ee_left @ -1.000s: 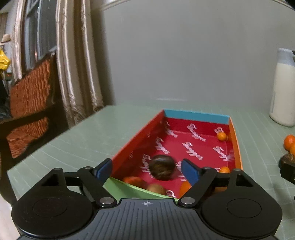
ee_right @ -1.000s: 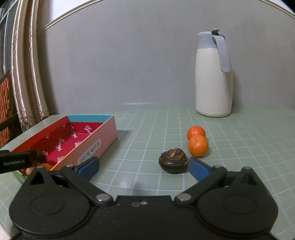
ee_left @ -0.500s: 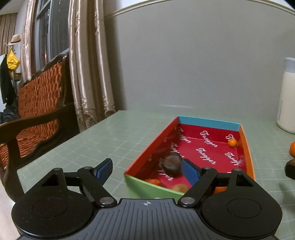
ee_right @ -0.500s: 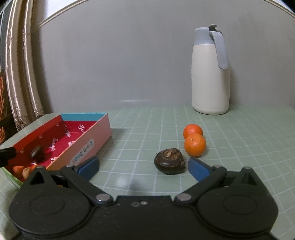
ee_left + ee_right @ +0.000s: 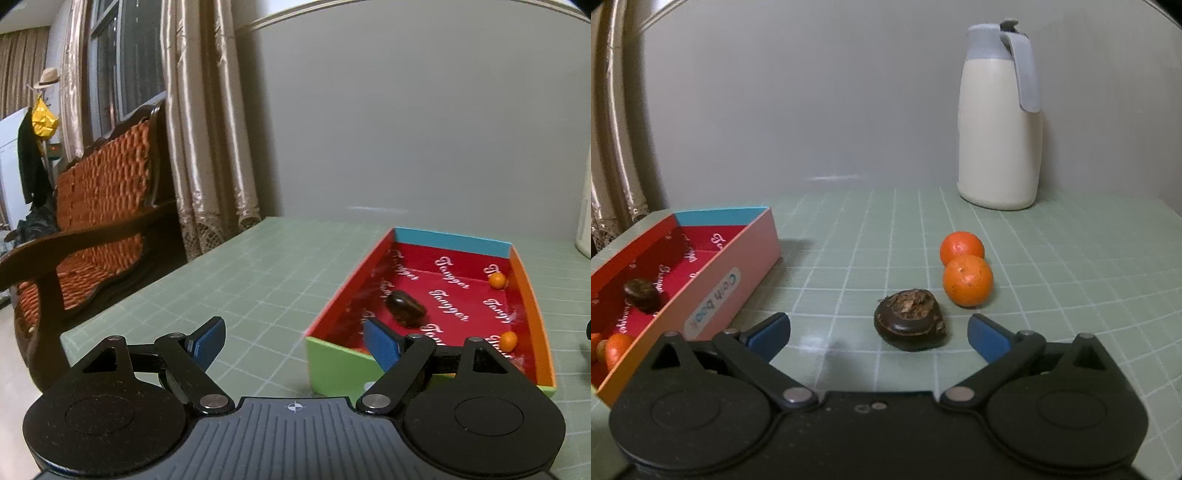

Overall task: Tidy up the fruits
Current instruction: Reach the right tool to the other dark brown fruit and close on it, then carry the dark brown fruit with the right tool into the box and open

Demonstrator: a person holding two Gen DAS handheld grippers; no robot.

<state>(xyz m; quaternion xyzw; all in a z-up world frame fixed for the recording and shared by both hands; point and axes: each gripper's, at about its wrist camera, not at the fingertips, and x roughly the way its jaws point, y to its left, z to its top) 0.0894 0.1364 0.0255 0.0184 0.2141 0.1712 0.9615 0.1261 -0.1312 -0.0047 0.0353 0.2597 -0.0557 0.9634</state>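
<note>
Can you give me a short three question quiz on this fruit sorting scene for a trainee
1. True or false: the right gripper is shut on the dark brown fruit.
2. How many oranges lie loose on the table beside that fruit?
3. Which wall of the box stands farthest from the left gripper? A green, B blue, C orange.

Key
1. False: its jaws stand open, the fruit on the table ahead of them.
2. Two.
3. B.
</note>
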